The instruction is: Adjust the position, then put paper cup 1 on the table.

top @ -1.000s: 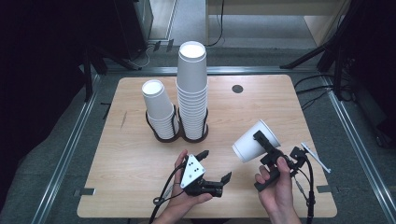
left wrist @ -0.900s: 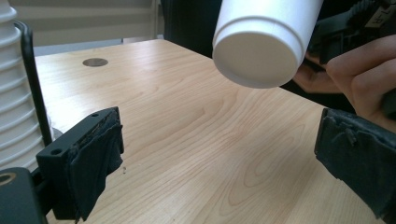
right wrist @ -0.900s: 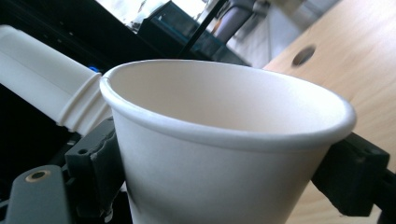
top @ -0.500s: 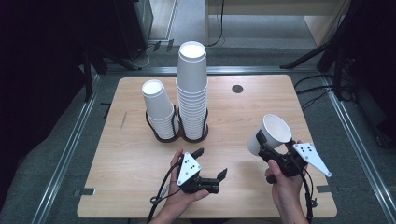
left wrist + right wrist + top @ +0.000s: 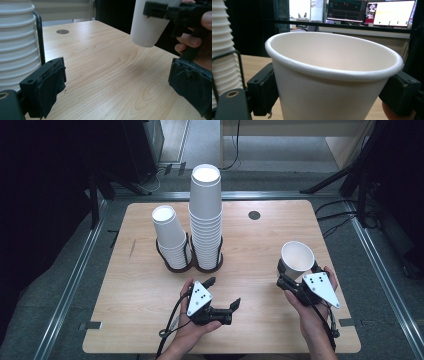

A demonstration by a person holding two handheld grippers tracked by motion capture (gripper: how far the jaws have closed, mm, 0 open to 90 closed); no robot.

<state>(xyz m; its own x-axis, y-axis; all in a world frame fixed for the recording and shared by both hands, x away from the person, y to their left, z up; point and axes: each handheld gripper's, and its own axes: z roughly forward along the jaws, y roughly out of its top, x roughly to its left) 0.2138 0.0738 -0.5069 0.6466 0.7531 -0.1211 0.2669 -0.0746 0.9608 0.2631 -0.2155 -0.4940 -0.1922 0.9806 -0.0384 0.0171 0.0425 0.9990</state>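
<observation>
The right gripper [image 5: 291,276] is clamped on a paper cup [image 5: 297,258], mouth up above the tabletop [image 5: 250,250], seemingly for setting down, while the left gripper [image 5: 223,293] rests spread apart.

Lab, monitors [image 5: 372,12], aluminium-framed test table [image 5: 150,285], trailing floor cables [image 5: 345,210]

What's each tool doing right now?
Left tool: open, holding nothing.
Right tool: shut on the cup, held above the table.
</observation>
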